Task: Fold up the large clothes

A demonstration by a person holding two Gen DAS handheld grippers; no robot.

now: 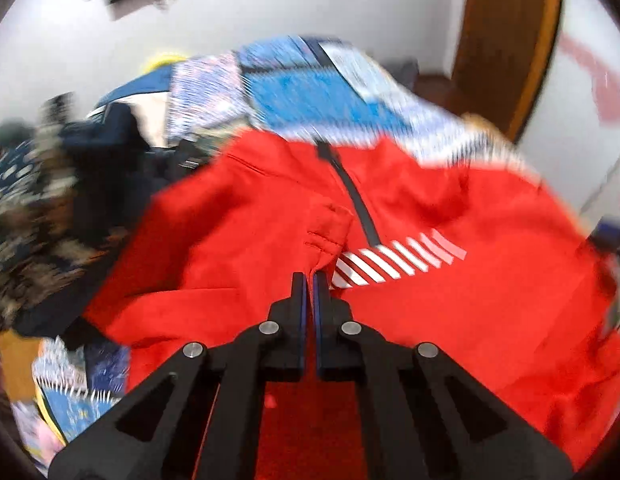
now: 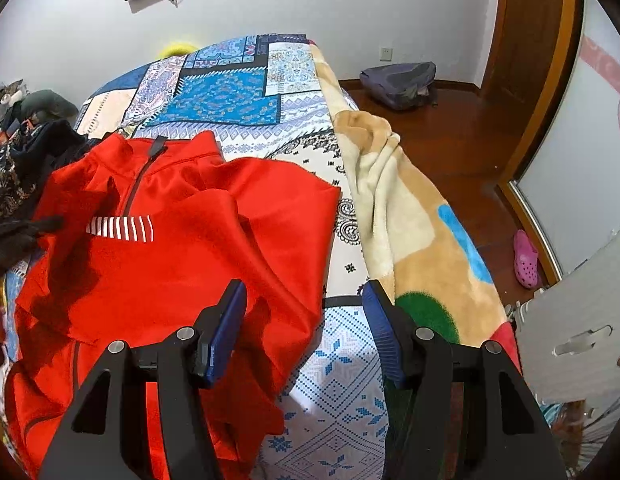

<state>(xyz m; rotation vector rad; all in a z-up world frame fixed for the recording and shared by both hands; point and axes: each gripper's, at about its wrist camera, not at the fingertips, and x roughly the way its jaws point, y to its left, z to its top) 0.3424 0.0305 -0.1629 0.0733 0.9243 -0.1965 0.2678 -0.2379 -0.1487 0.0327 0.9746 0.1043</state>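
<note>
A large red zip-neck top [image 1: 469, 280] with white chest stripes [image 1: 393, 260] lies spread on the patterned bedspread [image 1: 310, 92]. My left gripper [image 1: 310, 276] is shut, and a bunched red fold of the top rises from between its fingertips. This view is blurred. In the right wrist view the same red top [image 2: 170, 272] lies flat with its collar at the far end and creased folds on its near right side. My right gripper [image 2: 306, 292] hangs open above the top's right edge and the bedspread [image 2: 230, 92]. Nothing is pinched between its pads.
A cream and tan fleece blanket [image 2: 409, 220] drapes over the bed's right side. Dark clothes [image 2: 42, 140] are piled at the left. On the wooden floor are a grey bag [image 2: 397, 80] and a pink shoe [image 2: 525, 258]. A white board [image 2: 581, 320] stands near right.
</note>
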